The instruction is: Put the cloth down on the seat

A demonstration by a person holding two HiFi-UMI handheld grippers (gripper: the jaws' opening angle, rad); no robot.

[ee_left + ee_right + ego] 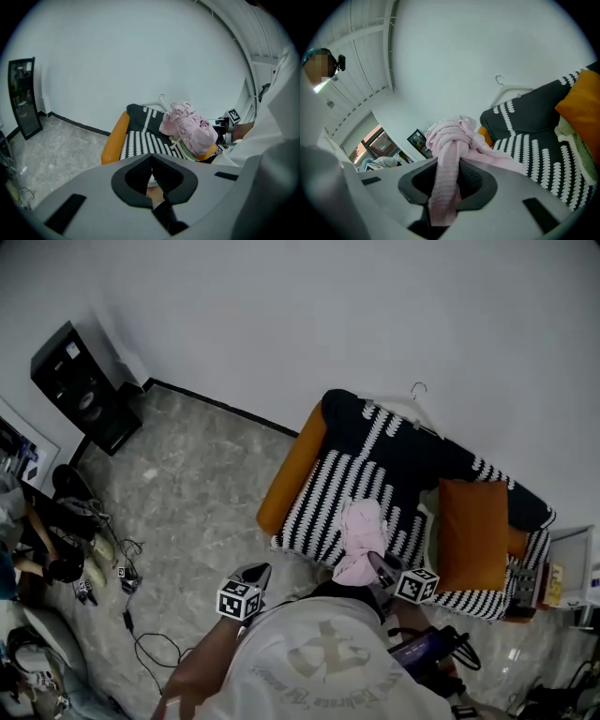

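Pink ribbed cloth hangs in a bunch just ahead of the right gripper in the head view, over the front part of the black-and-white striped seat. Its long axis runs from the jaws away toward the backrest. The seat carries an orange cushion to the right of that gripper, and an orange armrest closes the seat at the far left. Bare striped surface lies between the two, directly beyond the cloth. The left gripper is held to the left of the right one, short of the seat's front edge and above the grey floor, which is open out to a black speaker far ahead and left. In the left gripper view the jaws are pressed together with nothing between them. The cloth shows ahead and to the right as a knotted bundle above the seat; whether it touches the fabric cannot be told. In the right gripper view the pads pinch a ribbed strip of the cloth, which runs straight along the jaws to a knot just past the tips, with a flap trailing right. The seat lies ahead and right, the cushion at the far right.
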